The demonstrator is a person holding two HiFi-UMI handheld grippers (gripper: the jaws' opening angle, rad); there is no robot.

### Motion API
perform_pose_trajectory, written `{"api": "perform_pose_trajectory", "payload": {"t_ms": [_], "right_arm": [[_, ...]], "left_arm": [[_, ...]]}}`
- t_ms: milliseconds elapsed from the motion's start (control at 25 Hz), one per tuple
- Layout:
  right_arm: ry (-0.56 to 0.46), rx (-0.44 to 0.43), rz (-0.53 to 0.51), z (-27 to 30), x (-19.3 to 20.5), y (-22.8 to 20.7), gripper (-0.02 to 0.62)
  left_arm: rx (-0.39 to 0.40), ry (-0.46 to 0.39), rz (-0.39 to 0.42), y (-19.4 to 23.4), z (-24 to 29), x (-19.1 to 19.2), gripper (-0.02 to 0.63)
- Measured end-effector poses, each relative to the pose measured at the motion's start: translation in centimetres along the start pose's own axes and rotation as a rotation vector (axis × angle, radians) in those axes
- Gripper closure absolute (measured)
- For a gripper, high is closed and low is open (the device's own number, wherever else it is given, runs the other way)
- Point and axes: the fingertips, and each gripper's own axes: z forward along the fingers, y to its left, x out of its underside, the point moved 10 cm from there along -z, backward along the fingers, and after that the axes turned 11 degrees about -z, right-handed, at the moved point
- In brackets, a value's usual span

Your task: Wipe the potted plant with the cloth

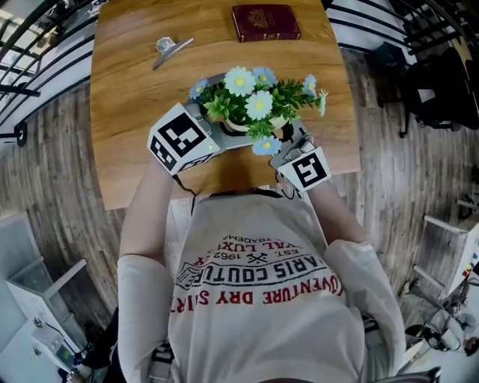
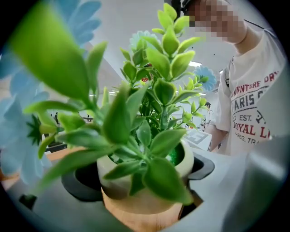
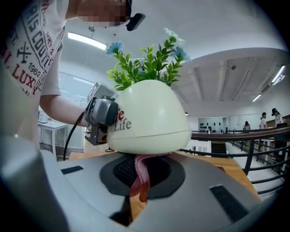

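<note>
The potted plant (image 1: 251, 105) has green leaves, white and blue flowers and a cream pot. It is over the near part of the wooden table (image 1: 135, 90). My left gripper (image 1: 217, 133) is shut on the pot (image 2: 136, 199), one jaw on each side, with leaves filling its view. My right gripper (image 1: 290, 148) is shut on a pink cloth (image 3: 140, 174). The cloth is pressed against the lower wall of the cream pot (image 3: 149, 118), which bears the word "Life". The left gripper (image 3: 102, 118) shows at the pot's far side in the right gripper view.
A dark red book (image 1: 265, 22) lies at the table's far edge and a metal clip (image 1: 171, 49) at the far left. Black railings (image 1: 30, 67) run beside the table on the left and behind it. My own torso is close to the near edge.
</note>
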Motion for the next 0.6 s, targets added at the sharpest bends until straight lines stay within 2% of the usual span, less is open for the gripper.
{"api": "perform_pose_trajectory", "payload": {"t_ms": [320, 600], "right_arm": [[-0.006, -0.068, 0.021, 0.3, 0.0, 2.1, 0.555], [0.064, -0.153, 0.131, -1.5, 1.9, 1.8, 0.555]], "left_arm": [[0.0, 0.015, 0.007, 0.2, -0.4, 0.7, 0.083], [-0.036, 0.009, -0.004, 0.9, -0.8, 1.8, 0.083]]}}
